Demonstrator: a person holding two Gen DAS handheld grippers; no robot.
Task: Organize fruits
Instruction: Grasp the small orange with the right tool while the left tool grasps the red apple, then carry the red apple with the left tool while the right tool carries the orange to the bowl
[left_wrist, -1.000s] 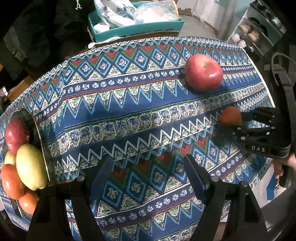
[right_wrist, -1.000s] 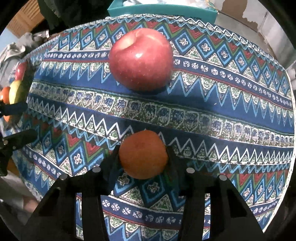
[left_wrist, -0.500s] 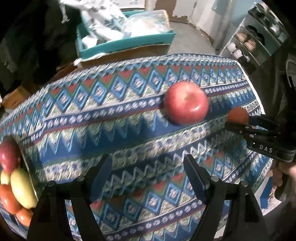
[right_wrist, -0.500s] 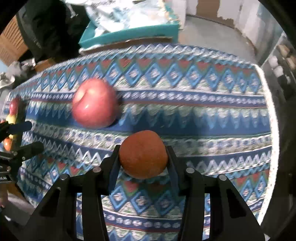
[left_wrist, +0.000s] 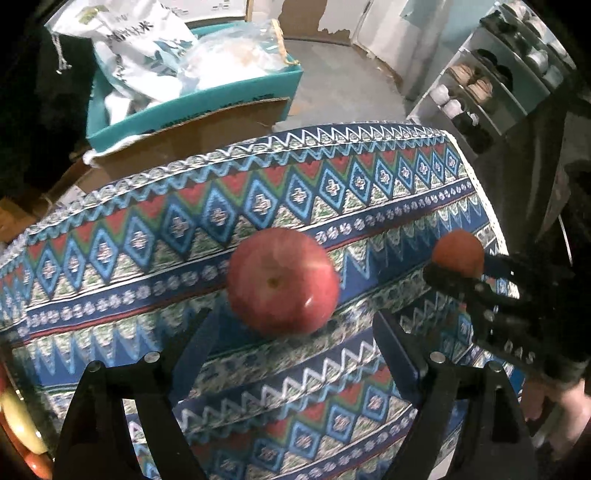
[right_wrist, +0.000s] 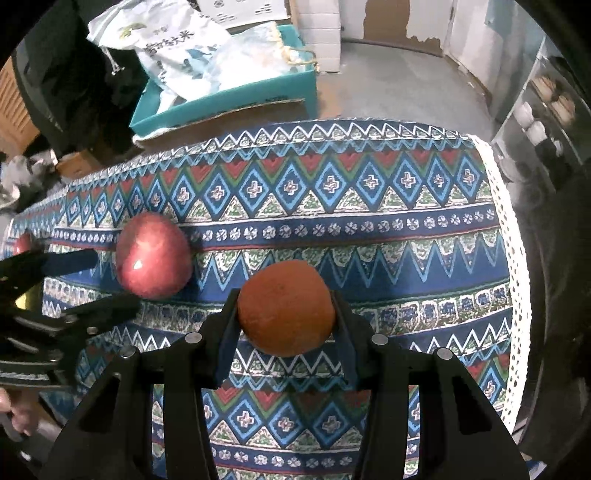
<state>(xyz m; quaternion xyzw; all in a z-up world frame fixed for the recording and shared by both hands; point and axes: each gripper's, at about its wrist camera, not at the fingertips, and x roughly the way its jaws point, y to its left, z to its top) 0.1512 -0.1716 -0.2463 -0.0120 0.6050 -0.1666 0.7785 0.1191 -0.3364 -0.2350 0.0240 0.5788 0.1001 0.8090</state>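
A red apple (left_wrist: 282, 280) lies on the patterned tablecloth (left_wrist: 332, 192). My left gripper (left_wrist: 295, 332) hangs over it with jaws opening; the apple sits just ahead of the fingertips, untouched. From the right wrist the same apple (right_wrist: 153, 254) shows at the left, and the left gripper (right_wrist: 114, 280) reaches it from the side. My right gripper (right_wrist: 286, 317) is shut on a round orange fruit (right_wrist: 286, 306) held above the cloth. The left wrist view shows that orange fruit (left_wrist: 458, 253) at the far right, in the right gripper (left_wrist: 458, 264).
Blurred fruits (left_wrist: 14, 417) in a bowl show at the left edge. Behind the table stands a teal box (left_wrist: 192, 99) with plastic bags. A shoe shelf (left_wrist: 476, 85) is at the back right. The cloth's white trim (right_wrist: 517, 258) marks the table's right edge.
My left gripper has moved right, away from the bowl, until the red apple lies just ahead of its fingers, and its jaws have widened. The right gripper has lifted the orange fruit off the cloth.
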